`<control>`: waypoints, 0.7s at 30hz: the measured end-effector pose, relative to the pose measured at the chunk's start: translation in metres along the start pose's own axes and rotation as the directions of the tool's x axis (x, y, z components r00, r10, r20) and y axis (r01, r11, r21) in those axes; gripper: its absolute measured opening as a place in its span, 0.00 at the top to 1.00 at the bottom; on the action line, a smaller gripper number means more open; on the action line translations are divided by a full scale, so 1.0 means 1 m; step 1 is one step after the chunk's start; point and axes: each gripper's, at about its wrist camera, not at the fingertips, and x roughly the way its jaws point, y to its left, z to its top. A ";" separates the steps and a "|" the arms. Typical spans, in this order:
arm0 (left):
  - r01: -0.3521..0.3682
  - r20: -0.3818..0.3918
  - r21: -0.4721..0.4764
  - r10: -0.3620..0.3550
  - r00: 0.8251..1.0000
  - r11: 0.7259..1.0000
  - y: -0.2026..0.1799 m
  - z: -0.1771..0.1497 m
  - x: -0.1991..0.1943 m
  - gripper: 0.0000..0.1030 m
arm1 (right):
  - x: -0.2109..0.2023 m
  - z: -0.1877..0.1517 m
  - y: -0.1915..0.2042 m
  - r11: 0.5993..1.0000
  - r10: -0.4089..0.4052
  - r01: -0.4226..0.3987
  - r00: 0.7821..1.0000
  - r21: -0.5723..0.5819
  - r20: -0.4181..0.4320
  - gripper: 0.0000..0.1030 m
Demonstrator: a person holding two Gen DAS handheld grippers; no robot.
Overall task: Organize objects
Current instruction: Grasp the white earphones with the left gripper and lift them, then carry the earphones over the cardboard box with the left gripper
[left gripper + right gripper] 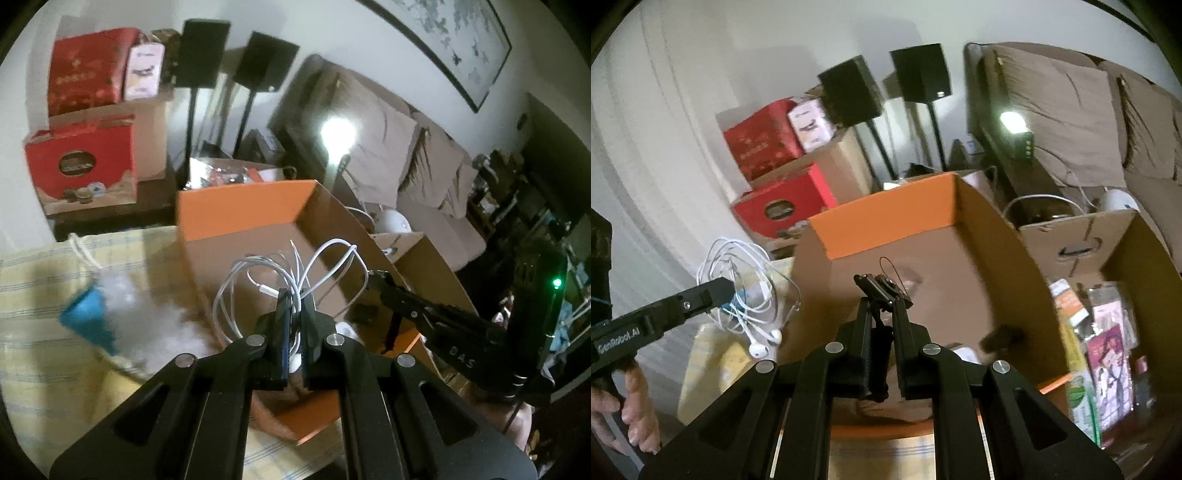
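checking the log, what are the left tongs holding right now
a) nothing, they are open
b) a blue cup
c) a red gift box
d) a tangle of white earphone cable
d: the left tongs are shut on the white earphone cable, its loops held above the orange box; the right wrist view shows the earbuds dangling from the same bundle.

Dim indoor light, heavy fisheye bending and black vignette at edges. Blown-out glare from a lamp [337, 133] by the sofa [406, 147]. Motion blur throughout, worst on the blue-capped item [88, 317] at left.
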 end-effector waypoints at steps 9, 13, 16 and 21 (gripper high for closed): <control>0.009 -0.059 0.034 -0.007 0.998 0.999 -0.036 0.002 0.047 0.96 | 0.017 0.000 -0.040 0.997 -0.060 0.062 0.998 0.048 -0.032 0.90; -0.005 -0.037 0.025 0.006 0.999 1.000 -0.033 0.010 0.045 0.96 | 0.024 0.001 -0.045 0.997 -0.050 0.053 0.998 0.055 -0.047 0.90; -0.027 -0.012 0.026 0.027 1.000 0.999 -0.028 0.016 0.037 0.96 | 0.030 0.002 -0.039 0.998 -0.027 0.030 0.998 0.049 -0.053 0.90; -0.073 0.031 0.002 0.073 0.997 0.997 -0.010 0.023 0.020 0.96 | 0.047 0.006 -0.020 0.998 0.040 -0.037 0.997 0.056 -0.068 0.90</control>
